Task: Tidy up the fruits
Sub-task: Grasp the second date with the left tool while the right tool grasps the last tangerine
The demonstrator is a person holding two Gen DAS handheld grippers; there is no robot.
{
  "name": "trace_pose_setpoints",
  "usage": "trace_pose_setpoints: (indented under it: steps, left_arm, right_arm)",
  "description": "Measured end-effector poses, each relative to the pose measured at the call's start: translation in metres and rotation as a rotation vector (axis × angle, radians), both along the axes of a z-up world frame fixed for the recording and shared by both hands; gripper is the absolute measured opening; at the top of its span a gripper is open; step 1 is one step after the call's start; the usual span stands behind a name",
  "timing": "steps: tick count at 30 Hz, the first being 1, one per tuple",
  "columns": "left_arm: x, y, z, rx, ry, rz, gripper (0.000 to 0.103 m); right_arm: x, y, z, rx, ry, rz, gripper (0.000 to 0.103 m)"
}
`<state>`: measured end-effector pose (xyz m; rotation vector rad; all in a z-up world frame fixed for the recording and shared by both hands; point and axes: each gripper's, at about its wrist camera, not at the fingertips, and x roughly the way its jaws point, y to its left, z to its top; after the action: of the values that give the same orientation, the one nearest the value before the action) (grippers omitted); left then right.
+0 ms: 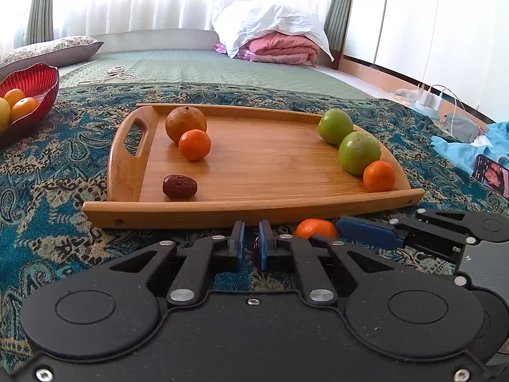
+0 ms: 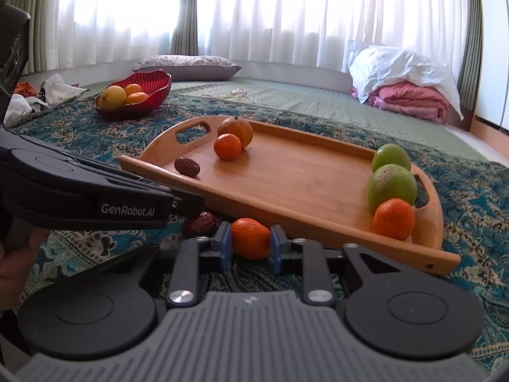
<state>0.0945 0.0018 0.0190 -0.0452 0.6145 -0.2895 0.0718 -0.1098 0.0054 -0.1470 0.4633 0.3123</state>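
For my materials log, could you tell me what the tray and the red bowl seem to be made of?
The tray looks like bamboo or light wood with a smooth satin finish: it shows fine straight grain and joined strips. The red bowl seems to be glass or glossy plastic, since it is ribbed, translucent and shiny.

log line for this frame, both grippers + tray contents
left gripper: shut on red date | right gripper: shut on mandarin | wooden tray: six fruits | both in front of tray

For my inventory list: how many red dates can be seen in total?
2. One red date lies on the wooden tray near its left handle. The other red date is on the blanket in front of the tray, at the left gripper. More may be hidden.
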Motion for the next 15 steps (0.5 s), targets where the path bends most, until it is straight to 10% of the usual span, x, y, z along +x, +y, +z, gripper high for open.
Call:
trace_pose_setpoints:
  steps: [8,15]
  left_arm:
    - [-0.005,0.0,-0.001,-0.008,-0.001,-0.012,0.011]
    - [-0.008,-0.002,0.0,-0.01,-0.003,-0.018,0.013]
  right_arm:
    - [-0.006,-0.011,0.002,-0.001,-0.004,-0.024,0.024]
    - [0.004,-0.005,-0.002,0.023,0.041,0.002,0.045]
